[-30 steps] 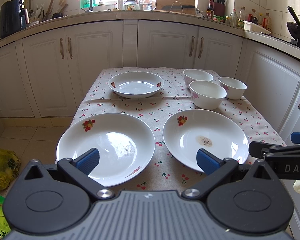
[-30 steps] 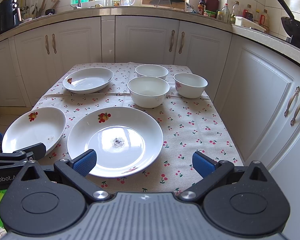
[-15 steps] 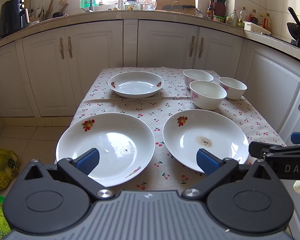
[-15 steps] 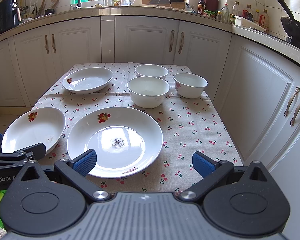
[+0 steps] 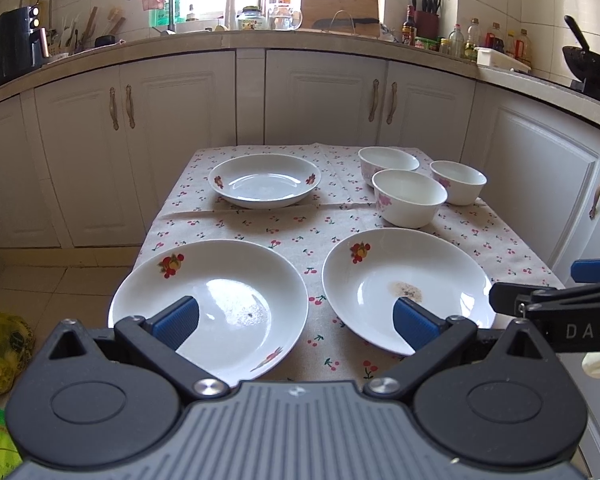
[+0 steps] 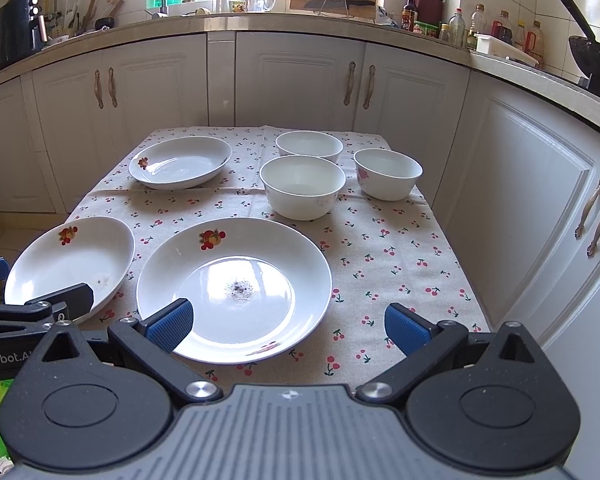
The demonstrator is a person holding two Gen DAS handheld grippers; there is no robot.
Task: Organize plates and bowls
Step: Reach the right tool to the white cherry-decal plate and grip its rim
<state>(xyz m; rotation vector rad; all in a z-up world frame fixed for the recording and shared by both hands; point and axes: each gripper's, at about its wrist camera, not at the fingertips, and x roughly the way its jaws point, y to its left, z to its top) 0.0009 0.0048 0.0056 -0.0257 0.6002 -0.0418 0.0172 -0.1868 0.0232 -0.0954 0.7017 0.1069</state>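
- A table covered by a cherry-print tablecloth stands in a kitchen, in front of white cabinets.
- The left gripper hovers at the near edge, its blue-padded fingers spread wide and holding nothing.
- The right gripper hovers beside it, fingers likewise spread wide and empty.
- 2 large white plates sit near the front: the left plate with a fruit motif, and the right plate with a dark speckled residue at its centre. They lie just beside each other, not touching.
- A third, deeper plate sits at the far left of the table.
- 3 white bowls cluster at the far right: the nearest bowl, a rear bowl, and a right-hand bowl with a pink flower.
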